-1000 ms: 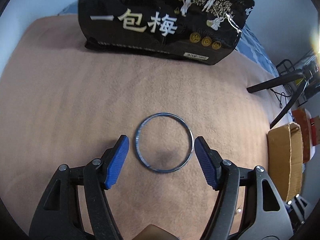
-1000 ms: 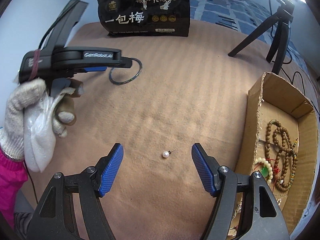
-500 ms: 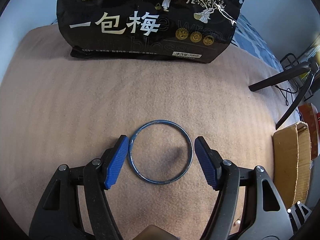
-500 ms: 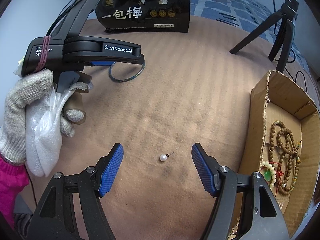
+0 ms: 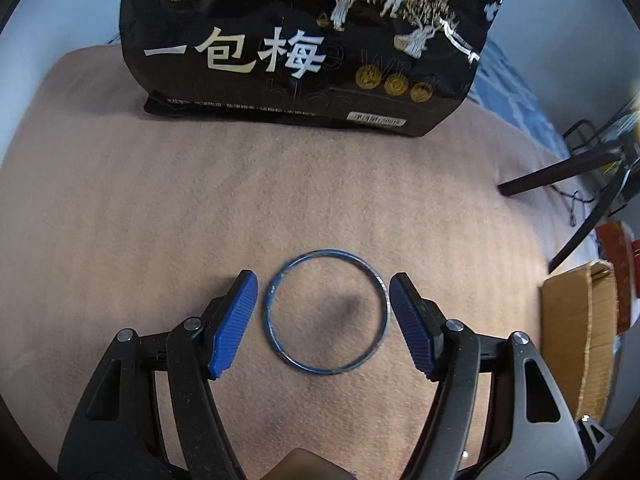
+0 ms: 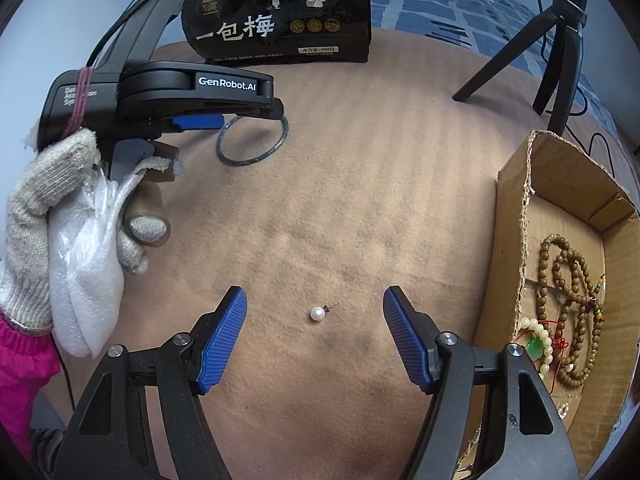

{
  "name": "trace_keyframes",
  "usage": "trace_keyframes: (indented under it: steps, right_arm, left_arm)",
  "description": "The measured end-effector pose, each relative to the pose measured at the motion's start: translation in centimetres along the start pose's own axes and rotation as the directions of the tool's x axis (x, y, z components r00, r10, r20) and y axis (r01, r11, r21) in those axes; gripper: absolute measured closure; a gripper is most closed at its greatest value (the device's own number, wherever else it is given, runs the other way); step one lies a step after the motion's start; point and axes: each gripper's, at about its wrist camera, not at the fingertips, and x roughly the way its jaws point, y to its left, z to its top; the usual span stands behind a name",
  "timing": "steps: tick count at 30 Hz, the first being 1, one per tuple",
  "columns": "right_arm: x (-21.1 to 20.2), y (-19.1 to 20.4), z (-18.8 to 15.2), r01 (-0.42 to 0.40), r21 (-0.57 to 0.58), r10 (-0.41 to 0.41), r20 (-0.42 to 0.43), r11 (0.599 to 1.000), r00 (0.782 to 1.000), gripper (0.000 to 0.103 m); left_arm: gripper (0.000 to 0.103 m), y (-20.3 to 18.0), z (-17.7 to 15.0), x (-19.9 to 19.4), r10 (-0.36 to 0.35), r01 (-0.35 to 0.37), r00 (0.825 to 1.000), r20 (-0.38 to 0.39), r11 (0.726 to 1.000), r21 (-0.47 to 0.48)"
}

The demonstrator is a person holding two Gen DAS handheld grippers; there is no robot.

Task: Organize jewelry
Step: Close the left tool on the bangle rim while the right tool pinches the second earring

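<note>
A thin blue bangle (image 5: 328,251) lies flat on the tan cloth (image 5: 120,240). My left gripper (image 5: 322,276) is open, with one blue pad on each side of the bangle and a slim gap to each. The right wrist view shows the same bangle (image 6: 240,162) partly under the left gripper (image 6: 252,118), which a gloved hand (image 6: 48,208) holds. My right gripper (image 6: 316,292) is open around a small pearl stud earring (image 6: 317,313), which lies on the cloth clear of both pads.
A cardboard box (image 6: 516,208) at the right holds brown bead strings (image 6: 568,272) and a pale bracelet with a green stone (image 6: 534,344). A black snack bag (image 5: 304,52) stands at the far edge of the cloth. A black tripod (image 6: 560,40) stands at the back right.
My left gripper has moved forward over the bangle, so the ring now sits further in between the pads. The right gripper and the pearl earring have stayed put.
</note>
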Motion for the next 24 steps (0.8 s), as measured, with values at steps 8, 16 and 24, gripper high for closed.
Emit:
trace_keyframes:
  steps: [8,16,24]
  right_arm:
    - [0.3,0.3,0.1,-0.003,-0.01,0.003,-0.001,1.0,1.0,0.033]
    - [1.1,0.2,0.2,-0.019,-0.008,0.019,-0.023,1.0,1.0,0.033]
    - [1.9,0.5,0.5,-0.011,-0.027,0.009,-0.065,1.0,0.998,0.061]
  left_arm:
    - [0.023,-2.5,-0.2,1.8,0.089,-0.088,0.996,-0.006,0.994,0.069]
    - [0.02,-3.5,-0.4,2.9,0.108,-0.106,0.994,-0.012,0.987,0.121]
    - [0.02,-2.8,-0.7,2.6,0.118,-0.117,0.993,-0.006,0.984,0.133]
